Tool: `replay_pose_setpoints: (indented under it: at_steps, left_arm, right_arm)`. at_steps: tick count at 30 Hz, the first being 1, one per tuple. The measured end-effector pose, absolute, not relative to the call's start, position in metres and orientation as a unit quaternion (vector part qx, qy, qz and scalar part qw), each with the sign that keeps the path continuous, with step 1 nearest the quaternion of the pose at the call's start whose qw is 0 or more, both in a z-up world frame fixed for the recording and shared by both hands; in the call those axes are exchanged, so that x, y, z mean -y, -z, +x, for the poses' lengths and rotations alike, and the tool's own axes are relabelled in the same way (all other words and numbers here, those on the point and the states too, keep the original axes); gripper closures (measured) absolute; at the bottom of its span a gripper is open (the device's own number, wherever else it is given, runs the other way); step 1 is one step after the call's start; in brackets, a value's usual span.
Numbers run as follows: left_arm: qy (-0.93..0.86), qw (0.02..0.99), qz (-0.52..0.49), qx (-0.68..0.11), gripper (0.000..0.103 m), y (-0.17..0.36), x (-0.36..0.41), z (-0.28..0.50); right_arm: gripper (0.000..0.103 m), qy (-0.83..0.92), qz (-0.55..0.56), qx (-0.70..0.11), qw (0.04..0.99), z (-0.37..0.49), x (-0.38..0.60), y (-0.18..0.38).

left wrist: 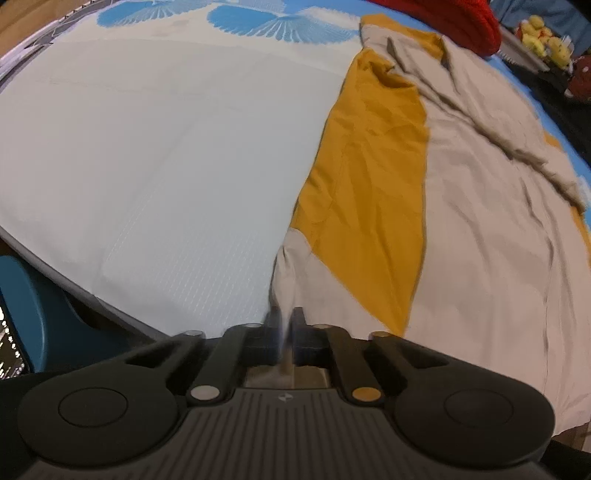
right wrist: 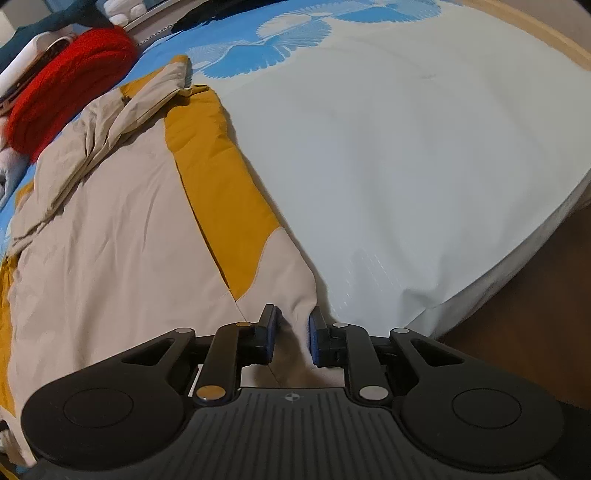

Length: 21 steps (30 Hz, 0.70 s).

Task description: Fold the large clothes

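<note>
Left wrist view, L to R: bedsheet (left wrist: pixel 147 147), pale w/ fine ribbed weave & blue fan prints at far edge, smooth & flat. Then the garment (left wrist: pixel 480 221), beige w/ mustard panel, thin woven cloth, creased, laid lengthwise on the sheet, bunched sleeve at far end. Red knit item (left wrist: pixel 461 26) beyond it. Left gripper (left wrist: pixel 284 321): black jaws nearly together, pinching garment's near beige corner.

Right wrist view: red knit, ribbed, far left; garment mid-left; sheet to the right. Right gripper (right wrist: pixel 291 325): jaws a little apart, beige hem between the pads; can't tell if pads press it.
</note>
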<state>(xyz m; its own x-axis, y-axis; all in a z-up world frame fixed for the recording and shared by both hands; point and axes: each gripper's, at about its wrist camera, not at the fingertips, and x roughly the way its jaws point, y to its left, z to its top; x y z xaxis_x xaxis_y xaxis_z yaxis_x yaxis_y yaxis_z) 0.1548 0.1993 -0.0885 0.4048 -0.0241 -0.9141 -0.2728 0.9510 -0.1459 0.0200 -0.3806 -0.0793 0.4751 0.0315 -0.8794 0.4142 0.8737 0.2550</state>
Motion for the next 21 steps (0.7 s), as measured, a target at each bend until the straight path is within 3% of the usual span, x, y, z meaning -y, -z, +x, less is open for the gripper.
replay_pose_setpoints:
  at_steps: [1, 5, 8, 9, 13, 15, 21]
  left_arm:
    - [-0.073, 0.832, -0.139, -0.532, 0.099, 0.084, -0.199, 0.153]
    - [-0.072, 0.833, -0.142, -0.530, 0.095, 0.082, -0.202, 0.152]
    - [-0.077, 0.814, -0.134, -0.560, 0.088, 0.095, -0.200, 0.155]
    - [-0.076, 0.816, -0.120, -0.560, 0.088, 0.095, -0.196, 0.155]
    - [-0.074, 0.820, -0.104, -0.559, 0.088, 0.095, -0.192, 0.154]
    - [-0.073, 0.822, -0.107, -0.555, 0.097, 0.094, -0.193, 0.154]
    - [-0.058, 0.850, -0.087, -0.517, 0.101, 0.071, -0.182, 0.144]
  right_arm:
    - [0.097, 0.112, 0.221, -0.493, 0.834, 0.019, 0.380, 0.077]
    - [0.099, 0.107, 0.231, -0.457, 0.852, 0.015, 0.380, 0.062]
    - [0.095, 0.118, 0.234, -0.467, 0.844, 0.016, 0.384, 0.066]
    - [0.091, 0.122, 0.236, -0.476, 0.838, 0.016, 0.384, 0.070]
    - [0.090, 0.122, 0.208, -0.497, 0.834, 0.019, 0.376, 0.078]
    - [0.090, 0.121, 0.197, -0.497, 0.836, 0.018, 0.373, 0.077]
    - [0.097, 0.122, 0.195, -0.473, 0.851, 0.012, 0.369, 0.064]
